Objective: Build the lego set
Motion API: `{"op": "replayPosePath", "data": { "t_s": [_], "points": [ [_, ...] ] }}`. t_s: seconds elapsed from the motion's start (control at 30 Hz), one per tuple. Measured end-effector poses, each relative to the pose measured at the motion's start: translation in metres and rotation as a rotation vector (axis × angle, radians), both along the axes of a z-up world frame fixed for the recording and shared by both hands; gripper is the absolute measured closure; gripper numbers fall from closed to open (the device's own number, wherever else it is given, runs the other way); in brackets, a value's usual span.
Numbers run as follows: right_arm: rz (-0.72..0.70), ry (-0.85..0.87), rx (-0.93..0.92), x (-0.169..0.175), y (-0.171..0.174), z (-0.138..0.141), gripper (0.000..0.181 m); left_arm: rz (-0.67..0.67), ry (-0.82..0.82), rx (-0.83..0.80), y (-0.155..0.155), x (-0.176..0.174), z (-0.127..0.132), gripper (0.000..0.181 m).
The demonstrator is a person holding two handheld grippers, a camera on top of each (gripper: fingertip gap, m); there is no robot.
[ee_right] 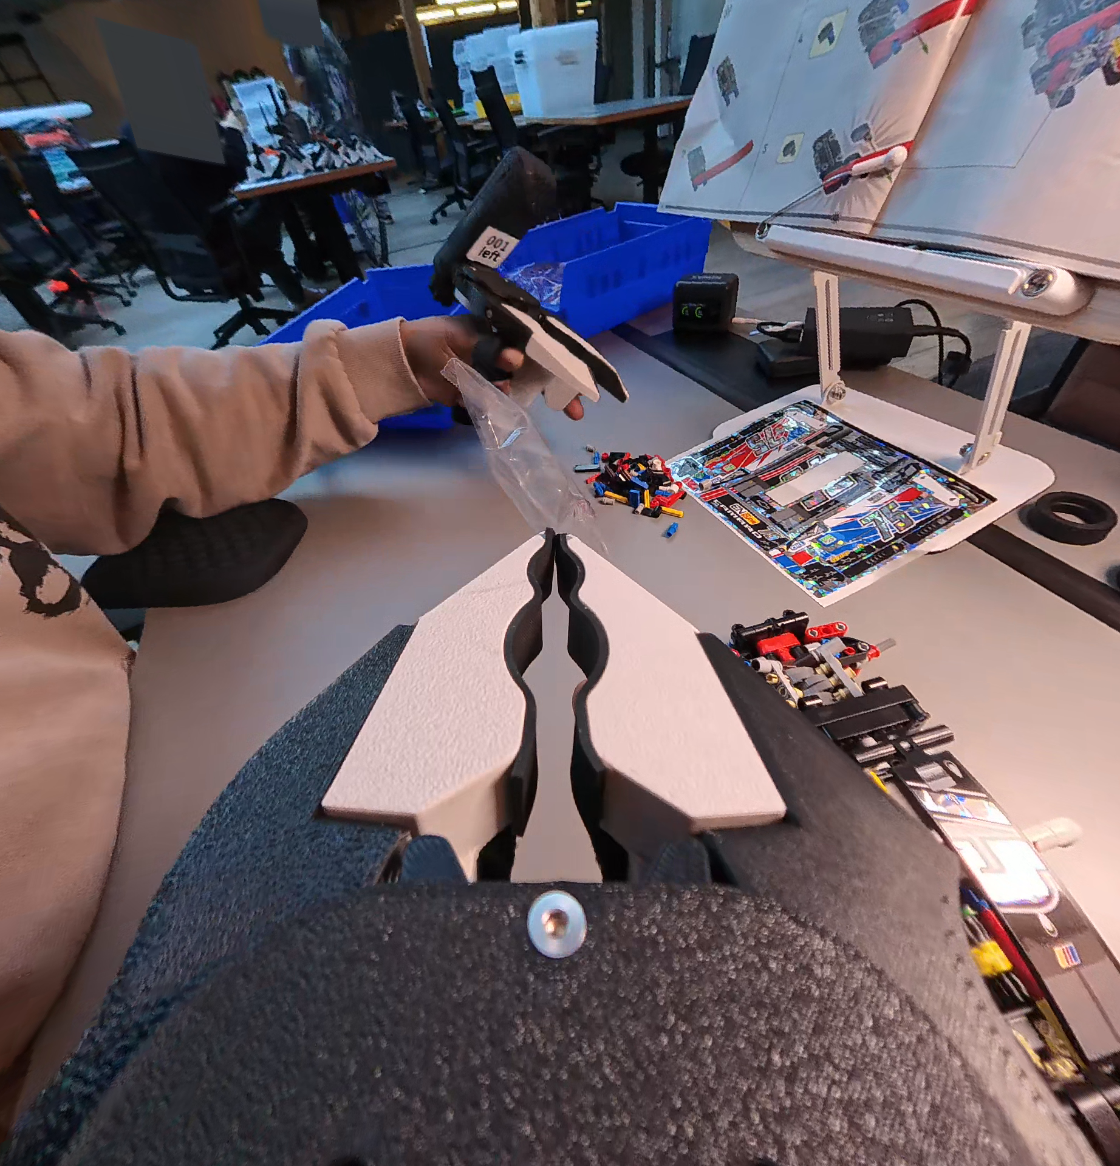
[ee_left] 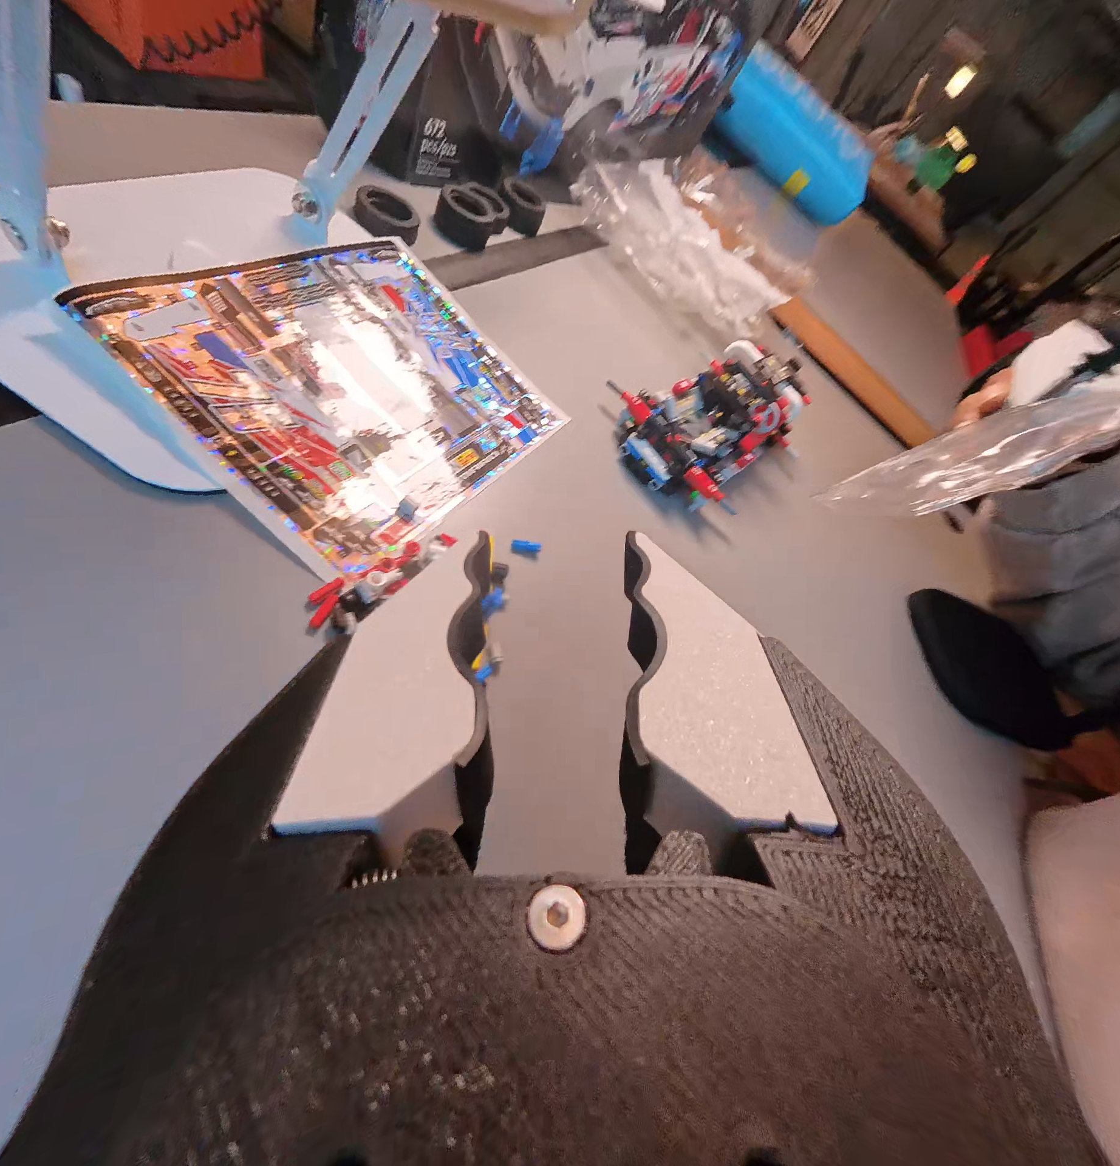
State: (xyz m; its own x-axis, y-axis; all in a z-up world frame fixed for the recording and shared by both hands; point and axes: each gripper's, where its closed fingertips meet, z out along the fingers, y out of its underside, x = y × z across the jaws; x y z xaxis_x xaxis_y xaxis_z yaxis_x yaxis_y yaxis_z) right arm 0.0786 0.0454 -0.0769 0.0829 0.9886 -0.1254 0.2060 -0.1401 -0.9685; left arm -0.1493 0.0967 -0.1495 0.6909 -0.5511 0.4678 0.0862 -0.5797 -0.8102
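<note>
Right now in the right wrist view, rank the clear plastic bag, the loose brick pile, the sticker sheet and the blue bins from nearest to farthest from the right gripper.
1. Clear plastic bag, pinched at the right gripper tips.
2. Loose brick pile, ahead, slightly right.
3. Sticker sheet, right, under the stand; close to the pile.
4. Blue bins, at the far table edge.

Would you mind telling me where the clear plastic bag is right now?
In the right wrist view, the plastic bag hangs above the table, pinched at its lower end by the right gripper, left of the loose brick pile.

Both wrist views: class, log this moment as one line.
left gripper: open, empty | right gripper: shut on clear plastic bag | loose lego pieces: piled on table
</note>
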Motion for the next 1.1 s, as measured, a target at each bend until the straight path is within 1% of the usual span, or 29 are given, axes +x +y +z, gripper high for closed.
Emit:
{"op": "replayPosePath", "data": {
  "t_s": [0.07, 0.13, 0.27, 0.3, 0.37, 0.4, 0.47, 0.5, 0.53, 0.57, 0.6, 0.67, 0.7, 0.77, 0.8, 0.83, 0.9, 0.93, 0.97, 1.0, 1.03, 1.07, 1.1],
  "points": [
    [0.003, 0.008, -0.002, -0.003, -0.002, 0.001, 0.181, -0.061, -0.076, 0.048, -0.015, 0.013, 0.018, 0.140],
    [0.014, 0.010, -0.001, -0.007, -0.005, -0.001, 0.181, -0.159, -0.061, 0.144, -0.040, 0.035, 0.028, 0.140],
    [0.104, 0.044, -0.030, -0.019, -0.022, -0.008, 0.181, -0.351, 0.074, 0.324, -0.095, 0.093, 0.025, 0.141],
    [0.136, 0.060, -0.076, -0.022, -0.028, -0.009, 0.181, -0.385, 0.106, 0.353, -0.105, 0.105, 0.023, 0.141],
    [0.194, 0.080, -0.179, -0.029, -0.038, -0.012, 0.181, -0.408, 0.142, 0.386, -0.117, 0.120, 0.024, 0.142],
    [0.218, 0.077, -0.220, -0.032, -0.042, -0.015, 0.181, -0.413, 0.136, 0.386, -0.121, 0.125, 0.026, 0.145],
    [0.257, 0.065, -0.301, -0.036, -0.051, -0.020, 0.181, -0.443, 0.083, 0.357, -0.130, 0.132, 0.031, 0.157],
    [0.273, 0.075, -0.344, -0.038, -0.055, -0.020, 0.181, -0.451, 0.083, 0.334, -0.132, 0.133, 0.028, 0.177],
    [0.279, 0.096, -0.381, -0.038, -0.057, -0.018, 0.181, -0.467, 0.083, 0.320, -0.136, 0.134, 0.026, 0.181],
    [0.271, 0.093, -0.411, -0.038, -0.056, -0.020, 0.181, -0.473, 0.039, 0.297, -0.139, 0.133, 0.029, 0.181],
    [0.257, 0.073, -0.433, -0.037, -0.055, -0.025, 0.181, -0.480, -0.043, 0.248, -0.143, 0.132, 0.035, 0.181],
    [0.222, 0.062, -0.469, -0.036, -0.051, -0.031, 0.181, -0.440, -0.160, 0.153, -0.141, 0.125, 0.039, 0.181],
    [0.167, 0.068, -0.478, -0.033, -0.041, -0.034, 0.181, -0.412, -0.228, 0.122, -0.140, 0.119, 0.043, 0.181],
    [0.069, 0.131, -0.480, -0.021, -0.022, -0.031, 0.181, -0.344, -0.364, 0.066, -0.137, 0.107, 0.048, 0.181],
    [0.029, 0.150, -0.459, -0.017, -0.018, -0.029, 0.180, -0.327, -0.396, 0.067, -0.138, 0.104, 0.049, 0.181],
    [0.028, 0.161, -0.438, -0.017, -0.023, -0.028, 0.165, -0.311, -0.404, 0.077, -0.139, 0.104, 0.049, 0.181],
    [0.076, 0.171, -0.443, -0.028, -0.046, -0.028, 0.131, -0.291, -0.432, 0.075, -0.140, 0.112, 0.049, 0.181],
    [0.093, 0.169, -0.443, -0.038, -0.058, -0.030, 0.120, -0.309, -0.468, 0.075, -0.144, 0.119, 0.053, 0.181],
    [0.100, 0.170, -0.429, -0.048, -0.068, -0.032, 0.116, -0.333, -0.491, 0.072, -0.148, 0.129, 0.055, 0.181],
    [0.104, 0.179, -0.418, -0.057, -0.076, -0.032, 0.119, -0.351, -0.482, 0.069, -0.151, 0.138, 0.054, 0.181],
    [0.108, 0.193, -0.412, -0.063, -0.081, -0.029, 0.140, -0.359, -0.450, 0.075, -0.153, 0.146, 0.051, 0.181],
    [0.108, 0.218, -0.396, -0.064, -0.082, -0.022, 0.180, -0.353, -0.424, 0.094, -0.153, 0.149, 0.050, 0.181],
    [0.134, 0.214, -0.369, -0.061, -0.084, -0.014, 0.181, -0.331, -0.411, 0.110, -0.150, 0.148, 0.051, 0.181]
  ]
}}
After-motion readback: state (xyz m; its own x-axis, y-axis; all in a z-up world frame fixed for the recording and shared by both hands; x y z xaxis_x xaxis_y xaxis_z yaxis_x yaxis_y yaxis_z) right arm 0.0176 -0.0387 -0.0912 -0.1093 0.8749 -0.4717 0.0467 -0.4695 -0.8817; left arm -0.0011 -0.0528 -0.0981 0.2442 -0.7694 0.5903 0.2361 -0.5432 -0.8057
